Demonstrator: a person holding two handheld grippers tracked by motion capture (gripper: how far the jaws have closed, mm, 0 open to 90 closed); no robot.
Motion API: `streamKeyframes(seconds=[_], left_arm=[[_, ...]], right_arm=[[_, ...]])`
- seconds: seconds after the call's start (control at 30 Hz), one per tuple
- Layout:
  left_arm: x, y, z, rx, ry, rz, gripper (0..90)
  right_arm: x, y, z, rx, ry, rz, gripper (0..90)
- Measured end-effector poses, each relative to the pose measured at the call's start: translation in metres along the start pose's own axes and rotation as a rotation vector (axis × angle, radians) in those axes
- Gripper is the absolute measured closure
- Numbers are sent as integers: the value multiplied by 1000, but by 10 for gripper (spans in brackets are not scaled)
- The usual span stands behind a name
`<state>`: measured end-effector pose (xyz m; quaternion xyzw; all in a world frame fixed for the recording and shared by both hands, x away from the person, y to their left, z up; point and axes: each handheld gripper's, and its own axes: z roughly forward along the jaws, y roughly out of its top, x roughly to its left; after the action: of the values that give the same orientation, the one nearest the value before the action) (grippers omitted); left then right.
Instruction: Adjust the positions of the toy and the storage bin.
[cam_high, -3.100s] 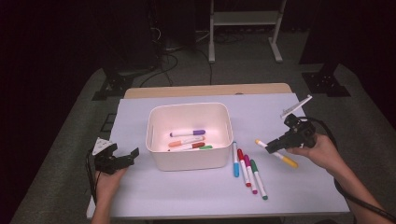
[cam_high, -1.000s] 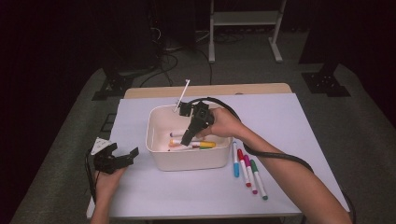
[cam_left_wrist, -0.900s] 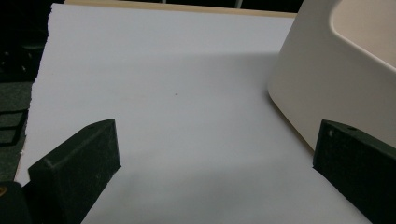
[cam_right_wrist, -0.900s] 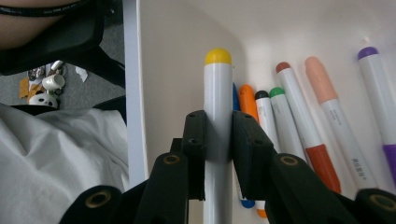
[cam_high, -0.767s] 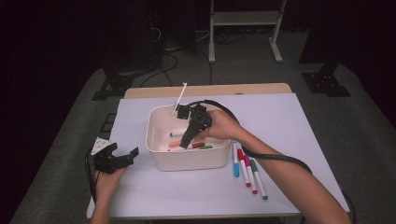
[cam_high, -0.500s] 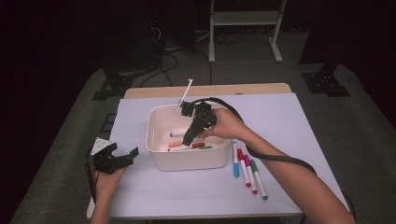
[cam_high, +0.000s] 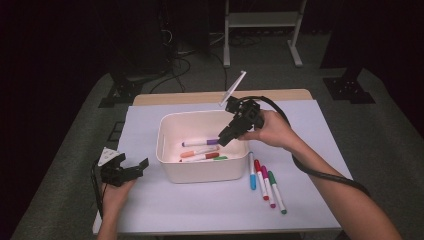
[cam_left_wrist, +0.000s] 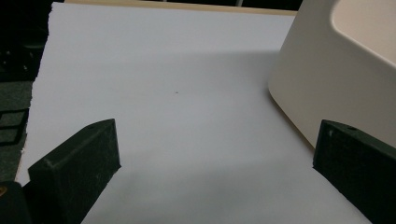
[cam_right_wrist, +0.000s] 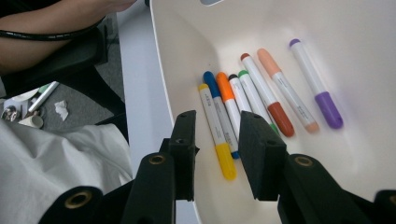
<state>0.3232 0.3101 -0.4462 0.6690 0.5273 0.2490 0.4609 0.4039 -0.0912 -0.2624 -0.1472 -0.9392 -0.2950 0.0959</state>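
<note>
Yellow marker (cam_right_wrist: 216, 132) now in bin (cam_high: 165, 150); right tongs (cam_right_wrist: 215, 156) opened, empty.

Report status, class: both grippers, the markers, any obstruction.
Right gripper just opened, empty, above the bin. Yellow marker dropped inside. Left gripper open, idle. Four markers remain; path clear.

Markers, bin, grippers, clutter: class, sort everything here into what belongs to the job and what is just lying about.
Job:
- white bin
- markers in it
- four markers on the table
- right gripper, open, nothing between its jaws

Lying about:
- left gripper, open, idle
- floor cables
- metal stand
</note>
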Motion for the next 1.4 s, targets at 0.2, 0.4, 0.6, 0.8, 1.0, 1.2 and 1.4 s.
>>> streamKeyframes(seconds=[0.2,0.4,0.6,0.8,1.0,1.2,1.4], left_arm=[[0,0,0,-1,3,0,0],[0,0,-1,1,6,0,0],[0,0,-1,7,7,3,0],[-1,-1,-1,7,8,3,0],[0,-1,-1,4,9,1,0],[0,-1,-1,4,9,-1,0],[0,-1,-1,2,8,-2,0]], right_arm=[[2,-22,-24,-50,-28,24,654],[4,-56,-45,-86,-67,54,647],[-4,-104,-47,-96,-86,141,641],[-13,-135,-38,-109,-83,192,635],[-18,-167,-15,-90,-75,253,627],[-23,-188,5,-70,-70,296,616],[-25,-204,22,-58,-76,336,599]])
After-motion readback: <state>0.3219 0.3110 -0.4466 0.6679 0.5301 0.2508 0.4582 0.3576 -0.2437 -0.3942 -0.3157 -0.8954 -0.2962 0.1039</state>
